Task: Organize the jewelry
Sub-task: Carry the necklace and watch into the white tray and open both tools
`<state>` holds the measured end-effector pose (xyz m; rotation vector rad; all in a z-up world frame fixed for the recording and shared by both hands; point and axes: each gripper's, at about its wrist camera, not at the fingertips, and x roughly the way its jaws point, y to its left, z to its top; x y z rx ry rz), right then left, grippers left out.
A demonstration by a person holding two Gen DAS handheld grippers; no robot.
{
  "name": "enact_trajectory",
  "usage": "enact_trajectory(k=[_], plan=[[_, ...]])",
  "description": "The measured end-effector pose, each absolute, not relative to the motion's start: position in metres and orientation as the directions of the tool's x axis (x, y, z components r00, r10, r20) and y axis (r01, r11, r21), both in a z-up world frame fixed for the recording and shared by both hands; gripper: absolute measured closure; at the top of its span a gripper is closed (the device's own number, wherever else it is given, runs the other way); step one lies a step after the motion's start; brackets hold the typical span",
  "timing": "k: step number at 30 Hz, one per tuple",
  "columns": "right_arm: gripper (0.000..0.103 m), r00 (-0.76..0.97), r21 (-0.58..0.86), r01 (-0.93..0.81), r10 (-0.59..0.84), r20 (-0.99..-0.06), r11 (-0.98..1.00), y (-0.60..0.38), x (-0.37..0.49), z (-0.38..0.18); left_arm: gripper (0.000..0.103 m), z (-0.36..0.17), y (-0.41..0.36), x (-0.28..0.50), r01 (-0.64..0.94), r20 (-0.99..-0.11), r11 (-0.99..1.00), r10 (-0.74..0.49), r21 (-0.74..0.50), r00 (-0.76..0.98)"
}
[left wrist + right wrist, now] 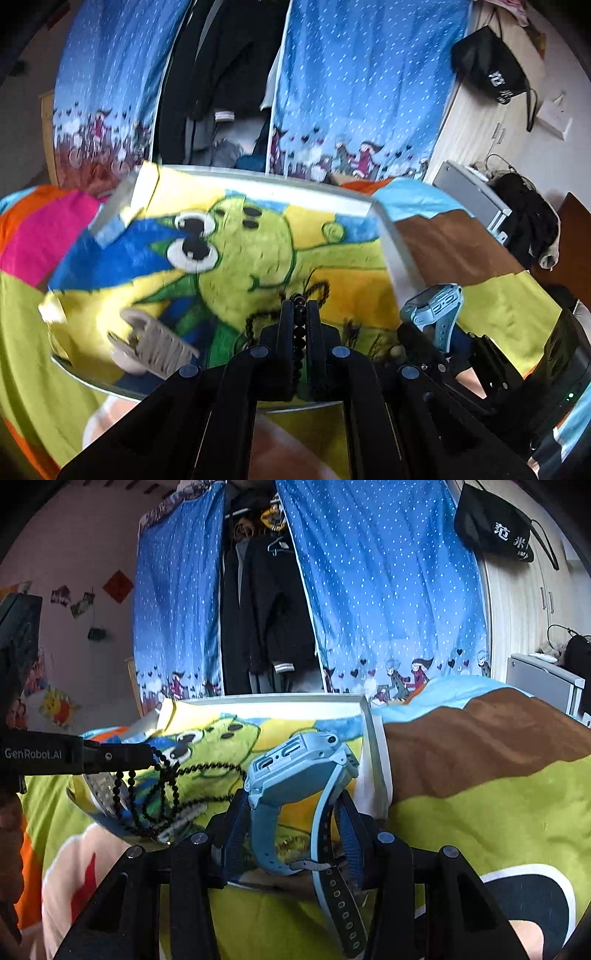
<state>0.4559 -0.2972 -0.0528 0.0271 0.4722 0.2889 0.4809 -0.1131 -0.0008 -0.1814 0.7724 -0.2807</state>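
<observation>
1. Pinching a black bead necklace [299, 332], the left tool [300, 310] hangs over the clear tray [391, 243] on the bed.
2. Right tool [295, 812] grips the blue watch [299, 764] by its strap, just inside the tray's right edge.

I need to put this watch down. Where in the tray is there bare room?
The tray's far half, by its back rim, is bare. Its near-left corner is crowded: the hair clip and the black bead string hanging from the left tool.
</observation>
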Motion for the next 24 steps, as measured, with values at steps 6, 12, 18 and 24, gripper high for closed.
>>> enact_trajectory(k=[6,12,18,24], plan=[[0.047,0.833,0.116,-0.254,0.278,-0.478,0.960,-0.303,0.458,-0.057,0.099,-0.012,-0.113,0.481,0.144,-0.716,0.958,-0.282,-0.249,0.639],[0.034,0.847,0.143,-0.237,0.276,-0.455,0.961,-0.317,0.446,-0.040,0.054,0.004,-0.104,0.468,0.124,-0.703,0.948,-0.300,-0.292,0.644],[0.021,0.870,0.164,-0.204,0.255,-0.422,0.965,-0.334,0.419,-0.012,0.031,0.040,-0.100,0.429,0.106,-0.638,0.961,-0.250,-0.256,0.728],[0.003,0.898,0.159,-0.216,0.260,-0.356,0.963,-0.346,0.372,0.026,0.020,0.073,-0.099,0.376,0.069,-0.544,0.976,-0.174,-0.208,0.821]])
